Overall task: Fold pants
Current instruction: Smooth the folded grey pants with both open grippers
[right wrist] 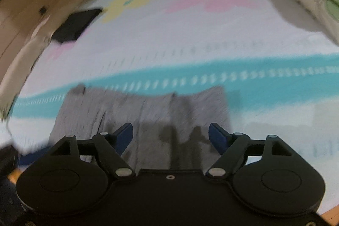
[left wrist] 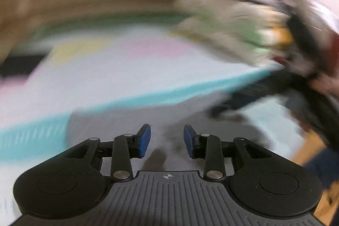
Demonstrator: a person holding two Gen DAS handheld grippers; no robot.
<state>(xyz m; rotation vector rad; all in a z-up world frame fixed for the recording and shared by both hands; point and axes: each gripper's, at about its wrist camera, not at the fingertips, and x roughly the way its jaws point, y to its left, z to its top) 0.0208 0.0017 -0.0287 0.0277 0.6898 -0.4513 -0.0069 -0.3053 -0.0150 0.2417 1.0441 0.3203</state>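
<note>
Both views are smeared by motion blur, so you can trust only the big shapes. Your left gripper [left wrist: 167, 141] has its blue pads apart with nothing between them, and the grey pants [left wrist: 118, 120] lie just ahead of it on the sheet [left wrist: 106, 77]; their edges are too blurred there to follow. Your right gripper [right wrist: 170, 137] is spread wider, also holding nothing. In the right wrist view the pants [right wrist: 144, 111] lie flat on the white sheet [right wrist: 190, 35], the far edge touching its turquoise stripe [right wrist: 275, 75], while the near part is hidden behind the gripper body. A pile of clothes [left wrist: 243, 20] sits at the right of the left view, but single pieces in it cannot be told apart. A dark flat object [right wrist: 76, 24] lies far left on the sheet; what it is you cannot make out
</note>
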